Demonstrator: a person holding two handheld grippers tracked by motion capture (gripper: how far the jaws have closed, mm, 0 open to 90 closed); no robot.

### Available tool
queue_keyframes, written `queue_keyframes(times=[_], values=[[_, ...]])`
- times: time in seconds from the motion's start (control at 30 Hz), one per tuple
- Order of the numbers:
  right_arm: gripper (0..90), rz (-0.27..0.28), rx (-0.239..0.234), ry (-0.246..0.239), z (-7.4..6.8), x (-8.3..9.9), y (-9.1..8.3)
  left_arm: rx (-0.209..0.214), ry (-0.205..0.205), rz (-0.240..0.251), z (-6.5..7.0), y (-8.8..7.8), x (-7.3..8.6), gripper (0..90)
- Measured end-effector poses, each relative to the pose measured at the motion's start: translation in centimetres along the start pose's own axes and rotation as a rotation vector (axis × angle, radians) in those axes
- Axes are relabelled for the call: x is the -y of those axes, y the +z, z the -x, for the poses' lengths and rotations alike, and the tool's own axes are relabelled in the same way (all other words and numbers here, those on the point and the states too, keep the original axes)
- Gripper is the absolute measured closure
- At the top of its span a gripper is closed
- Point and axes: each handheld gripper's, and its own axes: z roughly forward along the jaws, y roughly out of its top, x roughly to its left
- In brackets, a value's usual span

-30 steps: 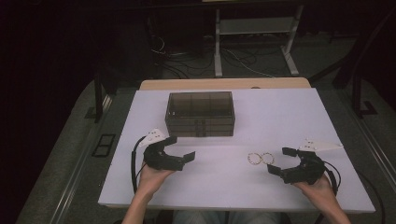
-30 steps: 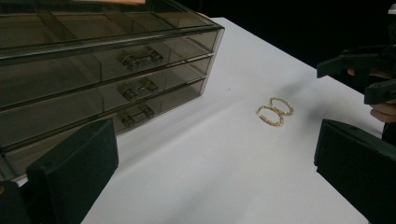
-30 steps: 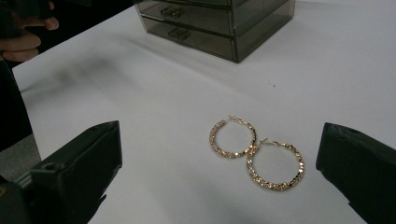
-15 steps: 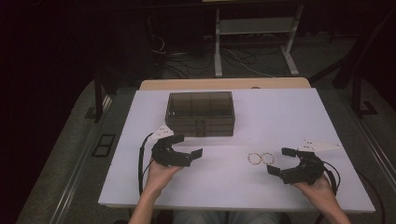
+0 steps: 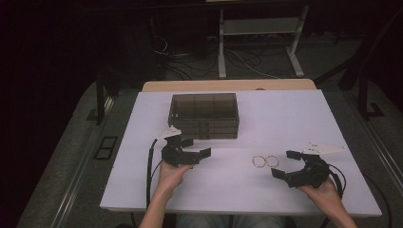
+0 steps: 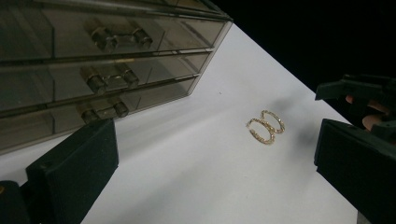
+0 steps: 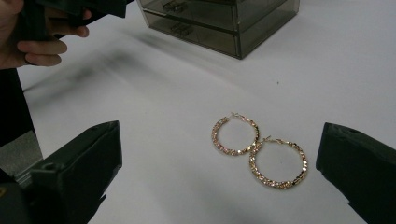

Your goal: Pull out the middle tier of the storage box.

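Two gold hoop earrings [image 5: 265,161] lie side by side on the white table [image 5: 285,118], touching each other. In the right gripper view the earrings [image 7: 259,151] sit just ahead of my right gripper [image 7: 219,144], between its wide-open jaws. In the high view my right gripper [image 5: 283,164] is a little right of them, open and empty. My left gripper [image 5: 196,147] is open just in front of a smoky clear drawer box [image 5: 203,116]. The left gripper view has my left gripper [image 6: 215,140] open, the box [image 6: 107,70] with three handled drawers shut, and the earrings [image 6: 266,127] farther off.
A wooden strip [image 5: 228,85] borders the table's far edge. Beyond it are a metal stand [image 5: 256,42] and floor cables. Bare white table lies right of the box. The person's left hand [image 7: 42,42] shows far off in the right gripper view.
My left gripper has moved forward and rightward, closer to the drawer box front. The right gripper and the earrings have stayed put.
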Motion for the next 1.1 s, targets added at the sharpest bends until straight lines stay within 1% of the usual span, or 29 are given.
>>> queue_keyframes(times=[0.03,0.07,0.1,0.13,0.23,0.4,0.5,0.57,0.6,0.63,0.67,0.73,0.77,0.83,0.87,1.03,1.1], values=[[0.0,0.0,0.0,0.0,0.0,0.0,0.0,0.0,0.0,0.0,0.0,0.0,0.0,0.0],[0.0,-0.001,0.0,-0.001,0.0,0.0,0.0,0.001,-0.011,0.005,-0.1,0.1,0.1,0.0],[0.0,-0.002,0.0,-0.002,0.0,0.0,0.0,0.005,-0.034,0.017,-0.3,0.3,0.1,0.0],[0.0,-0.003,0.0,0.0,0.0,0.0,0.0,0.005,-0.034,0.017,-0.3,0.3,0.1,0.0],[0.0,-0.002,0.0,-0.002,0.0,0.0,0.0,0.008,-0.08,0.032,-0.5,0.4,0.1,0.0],[0.0,-0.003,0.0,-0.001,0.0,0.0,0.0,0.017,-0.138,0.058,-1.0,0.5,0.1,0.0],[0.0,-0.005,0.0,-0.005,0.0,0.0,0.0,0.008,-0.159,0.069,-1.3,0.6,0.1,0.0],[0.0,-0.004,0.0,-0.005,0.0,0.0,0.0,0.012,-0.182,0.074,-1.4,0.7,0.1,0.0],[0.0,-0.004,-0.001,-0.006,0.0,0.0,0.0,0.018,-0.205,0.082,-1.6,0.9,0.1,0.0],[0.0,-0.004,-0.001,-0.005,0.0,0.0,0.0,0.02,-0.217,0.088,-1.6,0.9,0.2,0.0],[0.0,-0.004,-0.001,-0.005,0.0,0.0,0.0,0.02,-0.217,0.088,-1.6,0.9,0.2,0.0],[0.0,-0.004,-0.001,-0.005,0.0,0.0,0.0,0.021,-0.231,0.092,-1.8,1.1,0.2,0.0],[0.0,-0.004,-0.001,-0.005,0.0,0.0,0.0,0.024,-0.248,0.097,-1.8,1.3,0.2,0.0],[0.0,-0.004,-0.001,-0.006,0.0,0.0,0.1,0.032,-0.267,0.093,-2.1,1.4,0.2,0.0],[0.0,-0.004,-0.001,-0.006,0.0,0.0,0.1,0.034,-0.291,0.098,-2.3,1.6,0.3,0.0],[0.0,-0.006,-0.002,-0.011,0.0,0.0,0.1,0.029,-0.323,0.106,-2.8,1.8,0.4,0.0],[0.0,-0.007,-0.001,-0.013,0.0,0.0,0.1,0.036,-0.343,0.111,-3.0,1.9,0.4,0.0]])
